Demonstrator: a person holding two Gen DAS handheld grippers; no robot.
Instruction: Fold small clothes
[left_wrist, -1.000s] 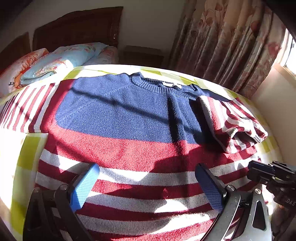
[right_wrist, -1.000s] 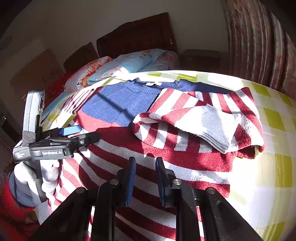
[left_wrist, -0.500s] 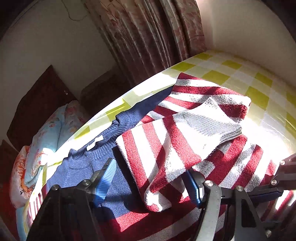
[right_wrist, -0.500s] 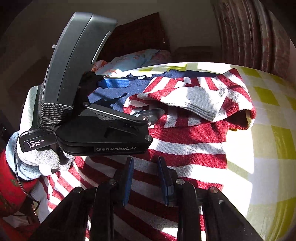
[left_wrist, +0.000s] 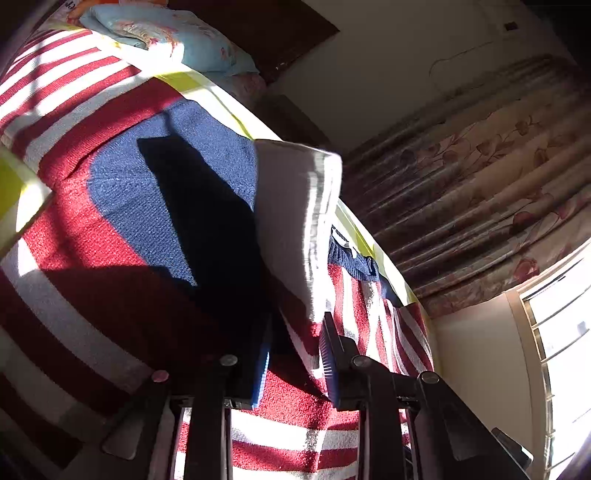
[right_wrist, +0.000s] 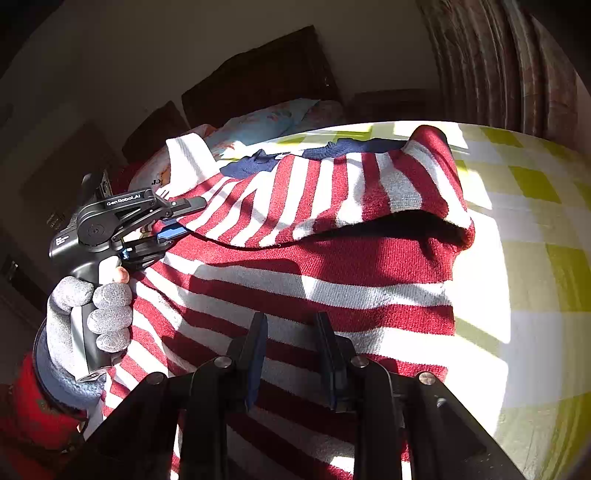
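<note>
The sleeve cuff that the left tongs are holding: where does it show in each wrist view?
Left wrist: the pale sleeve cuff stands up at centre, just above the left tongs, which pinch the sleeve.
Right wrist: the cuff sticks up at upper left, above the left tongs.
Shared landmark: the navy collar.

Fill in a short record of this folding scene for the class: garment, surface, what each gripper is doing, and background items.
garment: striped sweater, red and white with a navy chest panel, lying spread out
sleeve: folded sleeve, lifted off the sweater body
surface: bed cover, yellow-and-white check
left gripper: jaws shut on the sleeve, pulling it across the body
right gripper: jaws slightly apart, empty, over the lower stripes
background: pillow, headboard, curtain
</note>
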